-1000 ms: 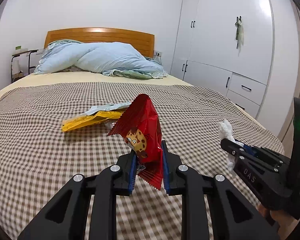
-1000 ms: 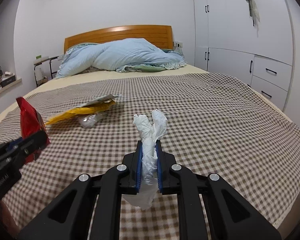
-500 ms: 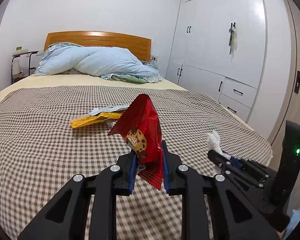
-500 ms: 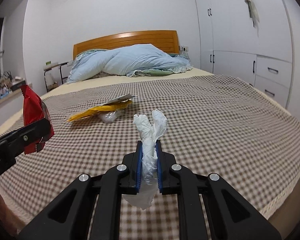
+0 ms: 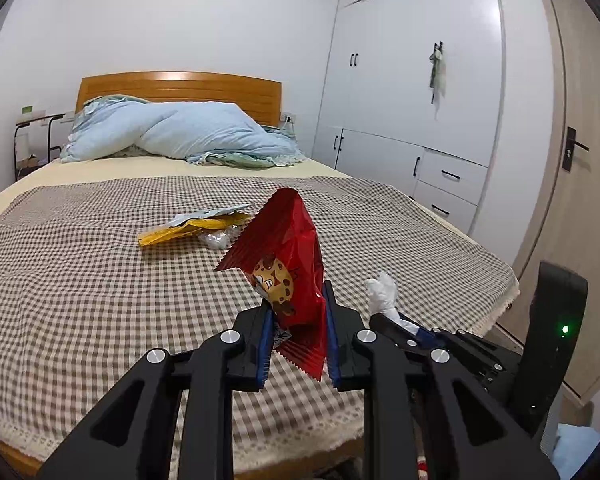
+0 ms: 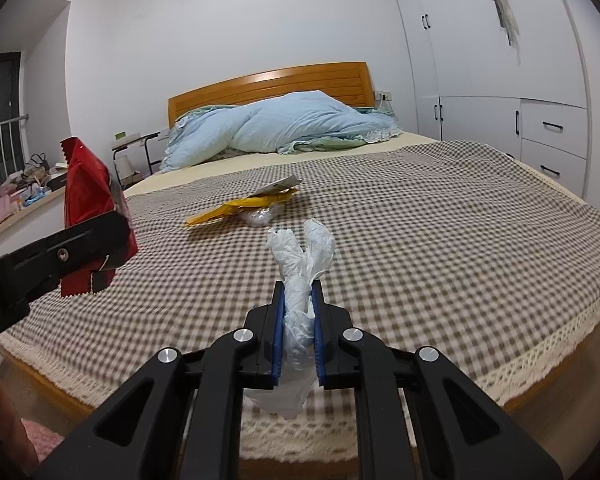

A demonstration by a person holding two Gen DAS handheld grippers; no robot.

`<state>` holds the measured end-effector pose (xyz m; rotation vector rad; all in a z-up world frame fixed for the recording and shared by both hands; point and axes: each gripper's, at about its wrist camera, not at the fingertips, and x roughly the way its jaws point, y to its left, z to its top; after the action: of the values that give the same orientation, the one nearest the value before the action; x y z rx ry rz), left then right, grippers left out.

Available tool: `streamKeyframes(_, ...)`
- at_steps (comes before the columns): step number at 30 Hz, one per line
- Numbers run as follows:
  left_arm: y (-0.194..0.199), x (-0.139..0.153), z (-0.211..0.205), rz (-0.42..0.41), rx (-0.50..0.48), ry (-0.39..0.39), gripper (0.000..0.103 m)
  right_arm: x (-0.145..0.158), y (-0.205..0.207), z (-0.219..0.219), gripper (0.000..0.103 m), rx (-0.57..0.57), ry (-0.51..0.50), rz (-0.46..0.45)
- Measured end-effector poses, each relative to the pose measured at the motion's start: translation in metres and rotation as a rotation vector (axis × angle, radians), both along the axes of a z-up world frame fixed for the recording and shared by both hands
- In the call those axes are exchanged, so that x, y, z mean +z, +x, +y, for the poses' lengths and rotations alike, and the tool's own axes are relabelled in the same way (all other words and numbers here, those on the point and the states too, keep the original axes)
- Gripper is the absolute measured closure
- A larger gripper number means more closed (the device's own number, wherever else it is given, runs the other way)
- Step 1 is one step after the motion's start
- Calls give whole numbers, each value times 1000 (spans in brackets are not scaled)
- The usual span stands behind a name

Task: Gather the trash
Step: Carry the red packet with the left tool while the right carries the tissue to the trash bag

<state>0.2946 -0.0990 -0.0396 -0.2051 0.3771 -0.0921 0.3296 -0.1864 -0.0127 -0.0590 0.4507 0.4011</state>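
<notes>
While clamping red wrapper (image 5: 288,256), left gripper (image 5: 298,344) (jaws closed), over bed (image 5: 80,280)

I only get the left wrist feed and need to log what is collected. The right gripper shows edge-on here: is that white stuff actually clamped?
Observer: Yes. The right gripper is shut on the white crumpled tissue, which sticks out above and below the pads.
Operator: What sits left of the bed?
Observer: A windowsill cluttered with small items.
Operator: Anything under the yellow wrapper?
Observer: A clear plastic scrap lies against the yellow wrapper on the checkered cover.
</notes>
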Motion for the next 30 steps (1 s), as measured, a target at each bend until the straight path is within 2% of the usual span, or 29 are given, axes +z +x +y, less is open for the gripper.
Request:
streamKeyframes(5, -18, -18, -15, 0, -21, 7, 84, 2, -21, -3, 91, 19, 19, 12)
streamKeyframes(9, -24, -26, 0, 0, -30, 21, 84, 10, -32, -12, 91, 31, 28, 18)
streamKeyframes(11, -20, -41, 6, 2, -34, 25, 84, 12, -36, -17, 91, 36, 32, 19)
streamKeyframes(22, -58, -76, -3, 22, -72, 38, 84, 6, -53, -26, 91, 69, 42, 40)
streamKeyframes(30, -77, -122, -9, 55, -111, 40, 84, -5, -60, -43, 90, 90, 27, 58)
